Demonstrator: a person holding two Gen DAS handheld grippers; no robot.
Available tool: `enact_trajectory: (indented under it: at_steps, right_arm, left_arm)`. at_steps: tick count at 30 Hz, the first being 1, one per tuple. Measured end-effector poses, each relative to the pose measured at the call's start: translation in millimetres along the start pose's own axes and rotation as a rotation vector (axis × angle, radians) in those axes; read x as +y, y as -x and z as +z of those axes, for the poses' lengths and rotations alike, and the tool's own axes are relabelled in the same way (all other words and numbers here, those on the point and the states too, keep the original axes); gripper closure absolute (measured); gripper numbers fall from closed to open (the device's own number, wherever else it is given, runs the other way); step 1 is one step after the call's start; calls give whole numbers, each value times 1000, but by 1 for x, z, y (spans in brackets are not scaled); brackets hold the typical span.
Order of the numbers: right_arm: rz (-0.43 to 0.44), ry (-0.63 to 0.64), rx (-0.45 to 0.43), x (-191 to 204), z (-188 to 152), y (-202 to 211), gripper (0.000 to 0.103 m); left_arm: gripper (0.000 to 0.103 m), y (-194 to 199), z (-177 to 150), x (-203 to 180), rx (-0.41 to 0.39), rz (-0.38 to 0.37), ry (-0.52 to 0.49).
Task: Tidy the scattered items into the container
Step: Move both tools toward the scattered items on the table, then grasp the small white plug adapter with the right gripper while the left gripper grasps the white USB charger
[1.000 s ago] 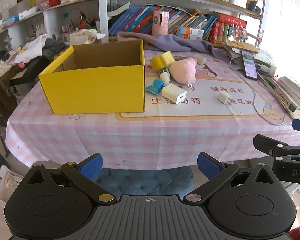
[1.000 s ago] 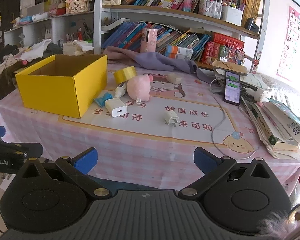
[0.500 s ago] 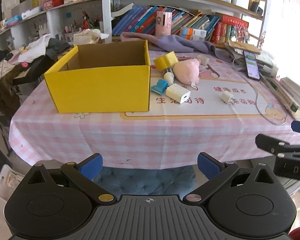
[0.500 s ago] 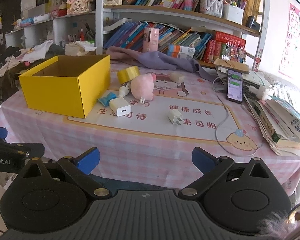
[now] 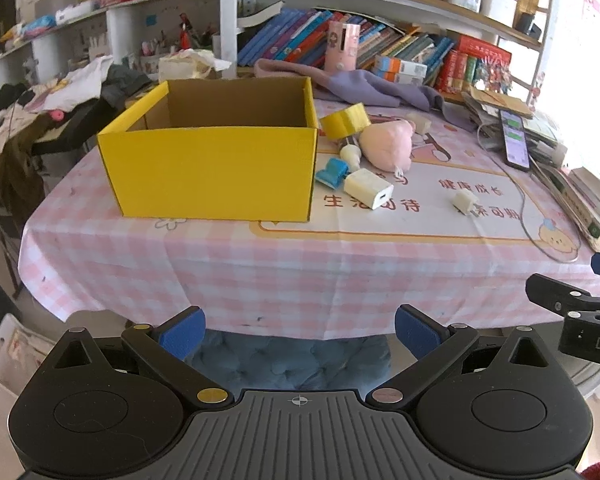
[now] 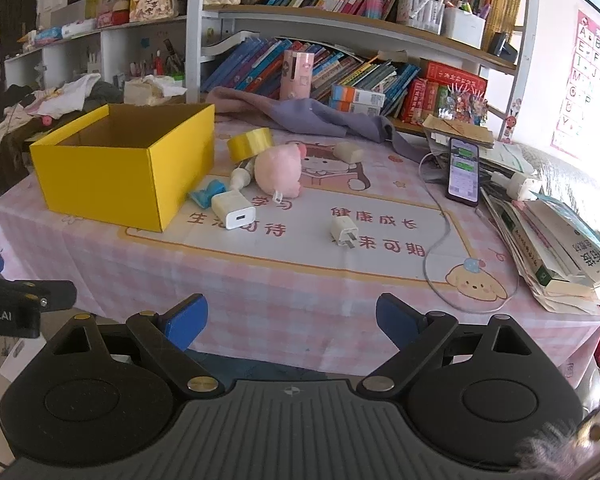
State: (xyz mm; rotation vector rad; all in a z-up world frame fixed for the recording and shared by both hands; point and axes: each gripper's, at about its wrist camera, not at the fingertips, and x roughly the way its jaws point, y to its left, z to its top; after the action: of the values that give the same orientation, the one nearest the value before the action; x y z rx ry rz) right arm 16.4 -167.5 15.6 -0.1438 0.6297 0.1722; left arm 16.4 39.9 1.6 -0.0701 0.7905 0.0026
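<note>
I hold both grippers short of the counter's [image 5: 260, 280] near edge, over the blue cushion below it. My left gripper [image 5: 299, 328] has its fingers spread wide with nothing between them. My right gripper [image 6: 292, 318] also stands wide, though its jaws are closing at this moment, and only the checked cloth shows in the gap.

The yellow box [image 5: 214, 172] sits open-topped on the counter, at about 11 o'clock from my left gripper and 10 o'clock from my right; I see only bare cardboard on the inner walls that face me, and its floor is hidden.

The scattered things lie just to the box's right. The yellow tape roll [image 6: 249, 144] stands on edge near the box's far corner, touching the pink plush toy [image 6: 278, 170]. A small white bottle [image 6: 240, 177] lies between the roll and the large white charger [image 6: 233, 211], and a blue clip [image 6: 208, 193] sits against the box wall beside that charger. A smaller white plug [image 6: 343, 233] lies alone on the printed mat, straight ahead at 12 o'clock from my right gripper. A small cream block [image 6: 349, 153] rests further back, beyond the plush toy.

At 2 o'clock a phone [image 6: 463, 171] lies lit beside a stack of books [image 6: 556, 240], its cable [image 6: 440, 240] looping across the mat.
</note>
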Motion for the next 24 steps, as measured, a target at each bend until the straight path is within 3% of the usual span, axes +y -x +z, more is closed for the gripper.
enact_trajectory:
  at_steps: [5, 10, 18, 24]
  right_arm:
    - [14, 14, -11, -2, 3, -2, 20]
    - [18, 12, -10, -5, 5, -7, 20]
    - [32, 16, -7, -14, 14, -23, 21]
    - [38, 21, 33, -23, 18, -45, 24]
  left_arm:
    - [1, -3, 2, -5, -5, 11, -17]
    - [1, -7, 6, -12, -6, 26, -38]
    - [1, -19, 18, -21, -21, 8, -48]
    - [1, -40, 25, -35, 12, -16, -76]
